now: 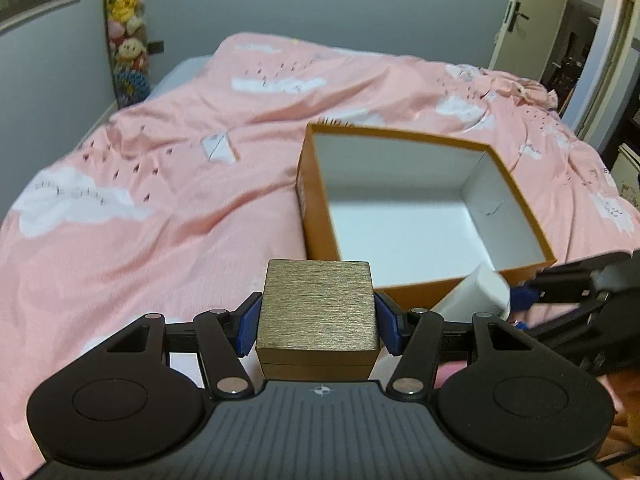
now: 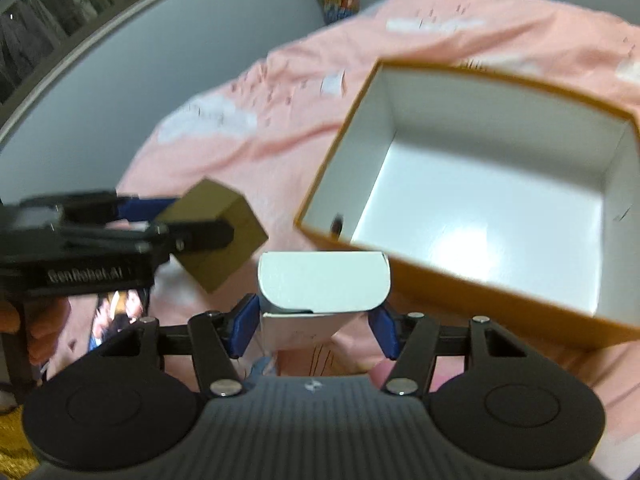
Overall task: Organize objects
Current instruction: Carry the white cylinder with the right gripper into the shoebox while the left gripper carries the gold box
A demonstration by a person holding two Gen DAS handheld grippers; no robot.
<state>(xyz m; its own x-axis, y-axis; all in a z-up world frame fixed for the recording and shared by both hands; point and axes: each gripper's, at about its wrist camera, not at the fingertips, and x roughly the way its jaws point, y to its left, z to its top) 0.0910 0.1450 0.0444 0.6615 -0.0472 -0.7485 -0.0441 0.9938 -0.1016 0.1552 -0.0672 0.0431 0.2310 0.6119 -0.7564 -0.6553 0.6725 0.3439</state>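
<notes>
My left gripper (image 1: pixel 318 322) is shut on a gold box (image 1: pixel 317 307), held above the pink bedspread just in front of an open orange box (image 1: pixel 310 200) with a white, empty inside. My right gripper (image 2: pixel 314 330) is shut on a white box (image 2: pixel 323 282), held near the orange box's (image 2: pixel 472 280) near edge. The white box (image 1: pixel 478 292) and right gripper (image 1: pixel 532 294) show at the right of the left wrist view. The gold box (image 2: pixel 218 232) and left gripper (image 2: pixel 176 216) show at the left of the right wrist view.
A pink bedspread (image 1: pixel 160 200) with white clouds covers the bed. A column of plush toys (image 1: pixel 126 28) stands against the grey wall at the far left. An open door (image 1: pixel 524 16) is at the far right. A printed picture (image 2: pixel 114 316) lies under the left gripper.
</notes>
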